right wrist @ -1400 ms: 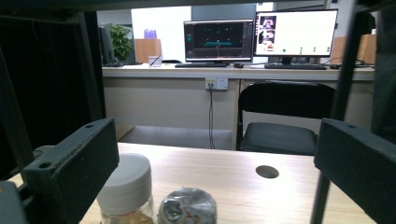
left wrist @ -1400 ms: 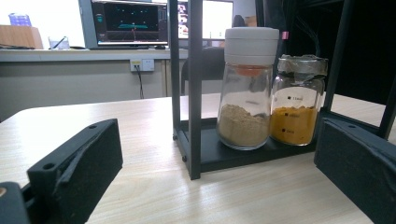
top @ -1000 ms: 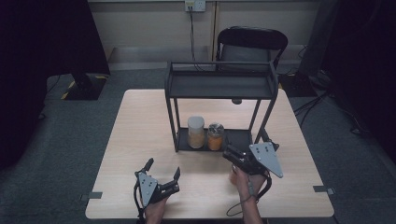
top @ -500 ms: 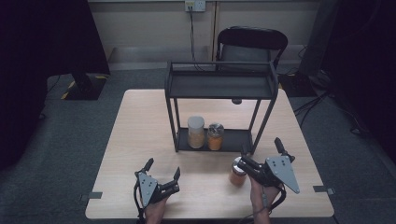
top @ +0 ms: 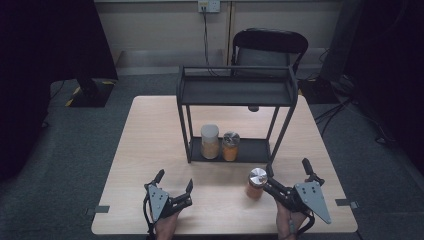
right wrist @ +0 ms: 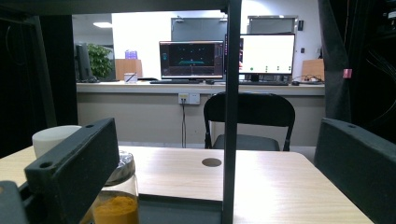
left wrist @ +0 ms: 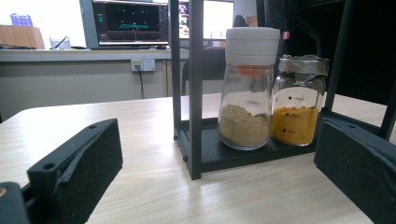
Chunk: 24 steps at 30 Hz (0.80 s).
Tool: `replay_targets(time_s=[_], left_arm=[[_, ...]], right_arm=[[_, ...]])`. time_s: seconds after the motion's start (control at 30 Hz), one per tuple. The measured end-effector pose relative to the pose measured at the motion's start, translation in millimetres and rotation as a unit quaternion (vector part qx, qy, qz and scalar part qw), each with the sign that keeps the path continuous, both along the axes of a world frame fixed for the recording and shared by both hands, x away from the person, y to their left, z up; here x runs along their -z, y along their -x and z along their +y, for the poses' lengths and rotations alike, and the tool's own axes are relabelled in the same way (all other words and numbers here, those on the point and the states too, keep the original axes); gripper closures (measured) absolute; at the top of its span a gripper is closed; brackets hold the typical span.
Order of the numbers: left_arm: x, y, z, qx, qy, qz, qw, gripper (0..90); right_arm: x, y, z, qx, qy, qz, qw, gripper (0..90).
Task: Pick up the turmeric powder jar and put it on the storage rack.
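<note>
A black two-shelf rack (top: 235,92) stands mid-table. On its lower shelf sit a white-lidded jar of beige powder (top: 210,141) (left wrist: 248,93) and a foil-capped jar of orange powder (top: 230,146) (left wrist: 299,109). A third orange jar with a silver lid (top: 257,182) stands on the table in front of the rack, just outside the left jaw of my right gripper (top: 287,167), which is open and holds nothing. My left gripper (top: 174,179) (left wrist: 215,154) rests open near the front edge, facing the rack. Past the left jaw of the right gripper (right wrist: 217,140) I see the foil-capped jar (right wrist: 116,196).
The light wooden table (top: 150,130) has free room left of the rack and along its front. A black folding chair (top: 270,47) stands behind the far edge. A rack post (right wrist: 231,116) rises straight ahead in the right gripper view. Dark curtains flank the room.
My right gripper drew back from the rack's lower shelf toward the front right with the silver-lidded jar, left it standing on the table and opened. The left gripper stayed put.
</note>
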<state>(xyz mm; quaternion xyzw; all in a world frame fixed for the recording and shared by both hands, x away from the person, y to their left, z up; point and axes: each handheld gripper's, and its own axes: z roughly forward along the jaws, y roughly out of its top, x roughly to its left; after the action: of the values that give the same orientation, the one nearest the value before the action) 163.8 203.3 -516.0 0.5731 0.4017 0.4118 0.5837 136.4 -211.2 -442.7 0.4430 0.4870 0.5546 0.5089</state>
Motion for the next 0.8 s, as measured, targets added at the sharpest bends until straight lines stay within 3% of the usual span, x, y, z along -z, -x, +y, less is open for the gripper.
replay_targets(time_s=[0.8], left_arm=[[0.0, 0.0, -0.2, 0.0, 0.0, 0.0, 1.0, 0.5]], right_arm=[[46.6, 7.6, -18.6, 0.035, 0.01, 0.055, 0.9978, 0.0]])
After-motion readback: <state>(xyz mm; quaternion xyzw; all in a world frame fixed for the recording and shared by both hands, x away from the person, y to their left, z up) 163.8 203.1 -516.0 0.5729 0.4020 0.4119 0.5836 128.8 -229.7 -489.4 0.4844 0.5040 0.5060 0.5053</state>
